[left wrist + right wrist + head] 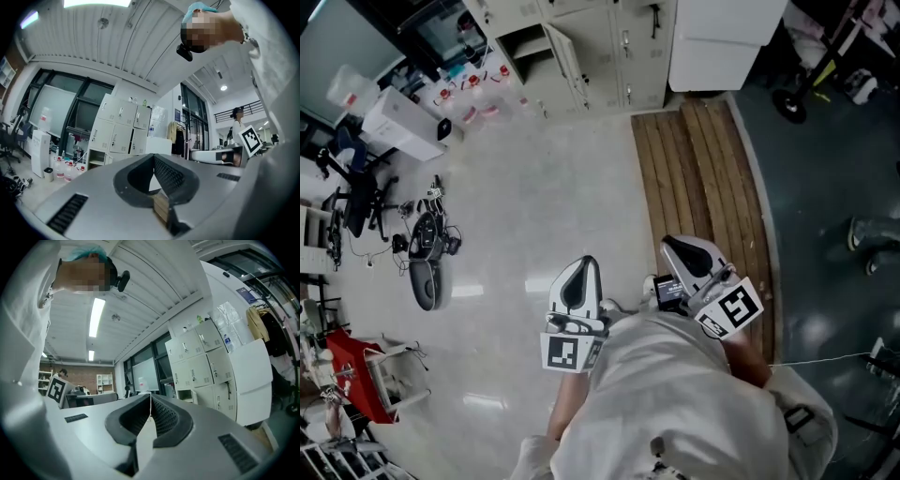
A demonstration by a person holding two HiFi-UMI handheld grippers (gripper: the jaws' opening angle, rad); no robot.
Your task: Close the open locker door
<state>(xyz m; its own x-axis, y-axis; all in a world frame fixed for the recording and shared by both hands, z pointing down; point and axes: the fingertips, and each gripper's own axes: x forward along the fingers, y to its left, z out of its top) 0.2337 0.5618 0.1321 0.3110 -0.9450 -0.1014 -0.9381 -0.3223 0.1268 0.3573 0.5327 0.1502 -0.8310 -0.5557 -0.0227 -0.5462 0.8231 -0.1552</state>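
A bank of cream lockers [600, 37] stands against the far wall. One low locker door [563, 54] hangs open, swung out to the right of its empty compartment [523, 49]. I hold both grippers close to my body, several steps back from the lockers. My left gripper [584, 264] is shut with nothing in it, its jaws meeting at the tip [153, 158]. The jaws of my right gripper [672, 247] are also together and empty [150, 397]. The lockers [119, 131] and the open compartment [186, 396] show small and far beyond the jaws.
A wooden slatted platform [703, 187] lies on the right. A white cabinet [722, 42] stands beside the lockers. Water jugs [473, 89], a white box [403, 122], cables and a dark device [425, 253] crowd the left floor. Someone's foot [872, 244] is at far right.
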